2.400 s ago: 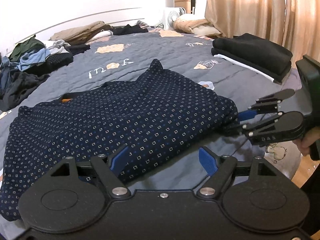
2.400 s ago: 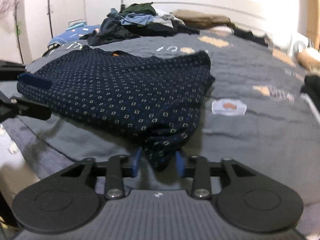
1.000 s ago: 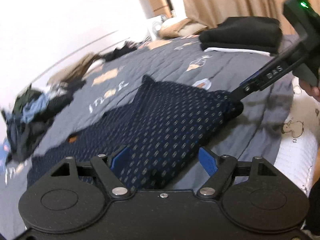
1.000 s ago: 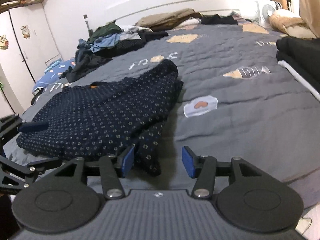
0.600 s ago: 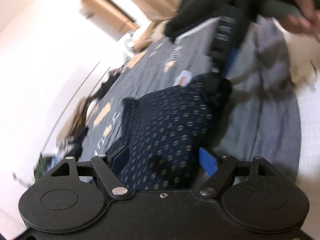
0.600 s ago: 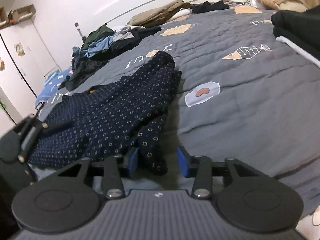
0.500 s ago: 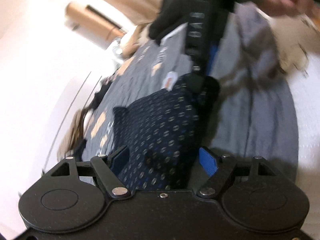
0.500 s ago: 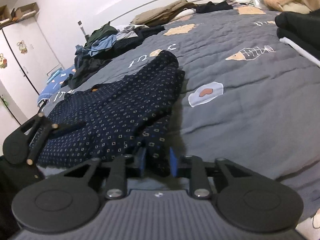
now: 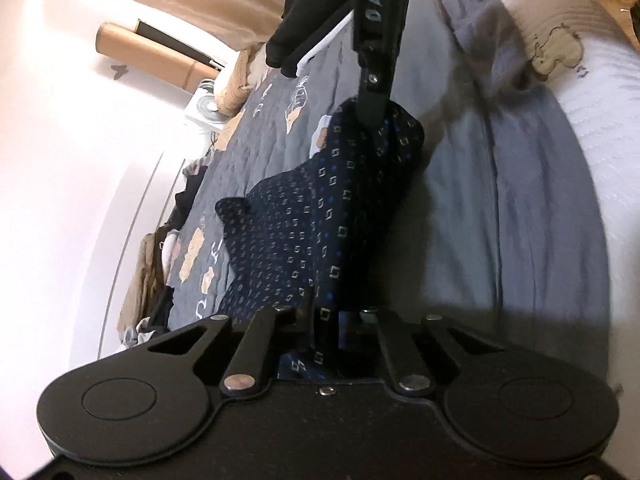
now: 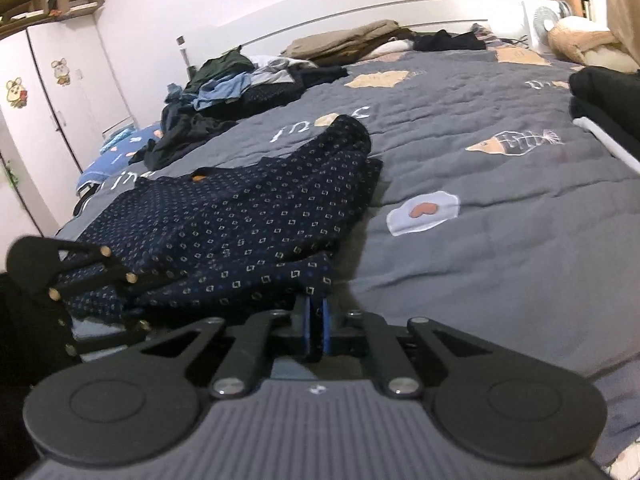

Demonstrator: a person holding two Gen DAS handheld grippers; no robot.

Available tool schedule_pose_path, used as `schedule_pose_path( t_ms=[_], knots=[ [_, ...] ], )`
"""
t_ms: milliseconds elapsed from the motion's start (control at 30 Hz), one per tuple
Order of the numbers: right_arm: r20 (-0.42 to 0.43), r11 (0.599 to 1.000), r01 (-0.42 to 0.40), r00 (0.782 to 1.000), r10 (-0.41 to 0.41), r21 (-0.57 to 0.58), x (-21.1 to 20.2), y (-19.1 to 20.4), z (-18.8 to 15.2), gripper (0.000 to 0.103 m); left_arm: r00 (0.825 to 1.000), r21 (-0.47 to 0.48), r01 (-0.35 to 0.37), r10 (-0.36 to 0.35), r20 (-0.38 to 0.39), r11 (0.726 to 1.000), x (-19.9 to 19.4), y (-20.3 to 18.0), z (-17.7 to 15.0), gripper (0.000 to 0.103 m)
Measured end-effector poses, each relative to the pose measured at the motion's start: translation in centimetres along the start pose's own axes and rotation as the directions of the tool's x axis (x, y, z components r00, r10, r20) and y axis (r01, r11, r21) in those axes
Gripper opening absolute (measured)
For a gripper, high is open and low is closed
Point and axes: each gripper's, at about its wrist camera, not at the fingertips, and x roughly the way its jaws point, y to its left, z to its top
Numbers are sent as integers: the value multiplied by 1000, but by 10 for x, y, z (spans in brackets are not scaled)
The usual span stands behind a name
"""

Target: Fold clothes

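A navy shirt with small square dots (image 10: 240,232) lies folded over on the grey quilt (image 10: 480,152). My right gripper (image 10: 316,320) is closing its blue pads on the shirt's near corner, and the cloth is pinched between them. In the left wrist view the same shirt (image 9: 304,216) runs away from my left gripper (image 9: 340,312), which is rolled onto its side. Its jaws are closing with a fold of the fabric between them. The right gripper (image 9: 374,92) bites the shirt's far end there. The left gripper (image 10: 120,276) shows at the shirt's left edge.
A stack of folded black clothes (image 10: 608,96) sits at the right edge of the bed. A heap of unfolded clothes (image 10: 232,84) lies near the headboard. A white fan (image 10: 548,16) and a wardrobe (image 10: 60,92) stand beyond. The bed's white side (image 9: 580,92) drops off nearby.
Both grippers went from open to pinching the navy shirt, the right on its corner, the left on its edge. The left gripper rolled onto its side and sank toward the bed.
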Motion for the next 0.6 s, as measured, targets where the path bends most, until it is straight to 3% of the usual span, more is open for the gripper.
schedule_pose_path(
  t_ms=[100, 200, 300, 500, 600],
  knots=[
    [-30, 999, -37, 999, 36, -29, 2, 7, -1, 5, 1000, 4, -4, 4, -6, 1000, 1, -2, -7, 10],
    [-45, 997, -25, 999, 21, -78, -3, 12, -1, 8, 1000, -74, -24, 24, 0, 997, 3, -1, -2, 17],
    [-60, 997, 0, 998, -5, -81, -15, 10, 0, 10, 998, -87, -64, 66, 18, 994, 3, -3, 7, 33],
    [-45, 999, 10, 999, -8, 53, -26, -8, 3, 21, 994, -45, -66, 69, 80, 997, 9, -13, 34, 55],
    [-29, 992, 29, 999, -26, 121, -27, -17, 5, 22, 994, -21, -52, 53, 95, 998, 19, -17, 48, 58]
  ],
)
